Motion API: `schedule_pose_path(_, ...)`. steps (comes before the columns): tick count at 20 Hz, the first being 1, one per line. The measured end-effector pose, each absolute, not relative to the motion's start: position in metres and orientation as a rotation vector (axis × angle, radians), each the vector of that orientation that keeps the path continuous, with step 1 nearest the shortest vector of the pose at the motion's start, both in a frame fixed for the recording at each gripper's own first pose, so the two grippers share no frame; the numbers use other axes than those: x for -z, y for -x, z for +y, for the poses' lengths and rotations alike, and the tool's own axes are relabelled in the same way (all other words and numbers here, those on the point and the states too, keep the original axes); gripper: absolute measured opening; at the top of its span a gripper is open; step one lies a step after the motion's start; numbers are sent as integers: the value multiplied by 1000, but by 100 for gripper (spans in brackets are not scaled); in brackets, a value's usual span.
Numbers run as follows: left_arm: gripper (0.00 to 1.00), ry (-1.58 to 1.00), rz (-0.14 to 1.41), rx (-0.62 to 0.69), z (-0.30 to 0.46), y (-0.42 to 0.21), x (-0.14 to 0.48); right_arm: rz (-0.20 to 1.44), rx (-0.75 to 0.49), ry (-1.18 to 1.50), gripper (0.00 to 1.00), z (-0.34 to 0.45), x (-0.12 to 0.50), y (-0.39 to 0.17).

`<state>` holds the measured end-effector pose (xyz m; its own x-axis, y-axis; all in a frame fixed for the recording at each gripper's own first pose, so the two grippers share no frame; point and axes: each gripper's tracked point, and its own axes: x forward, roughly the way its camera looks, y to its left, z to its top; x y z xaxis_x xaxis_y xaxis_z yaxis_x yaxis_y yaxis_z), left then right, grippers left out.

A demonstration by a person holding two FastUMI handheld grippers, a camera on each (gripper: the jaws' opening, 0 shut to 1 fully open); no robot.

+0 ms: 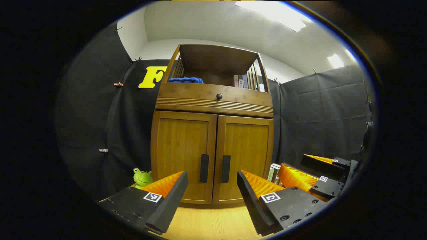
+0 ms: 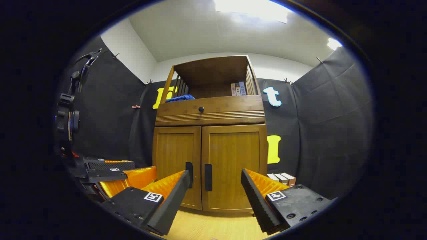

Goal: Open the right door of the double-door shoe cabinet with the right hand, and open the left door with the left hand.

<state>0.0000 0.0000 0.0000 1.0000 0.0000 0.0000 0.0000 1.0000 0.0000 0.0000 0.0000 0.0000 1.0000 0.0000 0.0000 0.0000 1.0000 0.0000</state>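
A wooden double-door shoe cabinet (image 1: 213, 100) stands ahead with both doors shut. The left door (image 1: 183, 150) and right door (image 1: 247, 153) each carry a black vertical handle, left handle (image 1: 204, 168) and right handle (image 1: 226, 168). My left gripper (image 1: 212, 196) is open, a short way in front of the handles. At the lower right of the left gripper view is the right gripper (image 1: 315, 173). In the right gripper view the cabinet (image 2: 210, 113) faces me, with the right door (image 2: 233, 163) and its handle (image 2: 208, 177). My right gripper (image 2: 216, 196) is open, and the left gripper (image 2: 113, 170) sits at lower left.
A green frog toy (image 1: 142, 177) sits left of the cabinet base. Small boxes (image 2: 282, 178) lie on the floor to its right. A blue cloth (image 1: 185, 80) and books (image 1: 243, 81) rest on the upper shelf, above a drawer with a black knob (image 1: 219, 96). Pale wooden floor (image 1: 210, 223) lies below.
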Motion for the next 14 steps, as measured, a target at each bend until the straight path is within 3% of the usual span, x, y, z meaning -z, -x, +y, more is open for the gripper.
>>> schedule_pose_path(1, 96, -1, 7, 4, -2, -1, 2, 2, -4, 1, 97, 0, 1, -1)
schedule_pose_path(6, 87, 1, 29, 21, -7, -4, 4, 14, -18, 12, 97, 4, 7, -1)
schedule_pose_path(7, 92, 3, 35, 26, -8, -5, 6, 15, -17, 14, 97, 5, 7, -1)
schedule_pose_path(10, 92, 13, 45, 33, -9, -7, 6, 13, -21, 10, 97, 3, 9, -3)
schedule_pose_path(11, 87, 13, 44, 27, -7, -7, 6, 11, -25, 8, 97, 4, 8, -3)
schedule_pose_path(14, 92, 18, 46, 14, -6, -6, 7, 2, -48, 17, 97, 8, 4, 0)
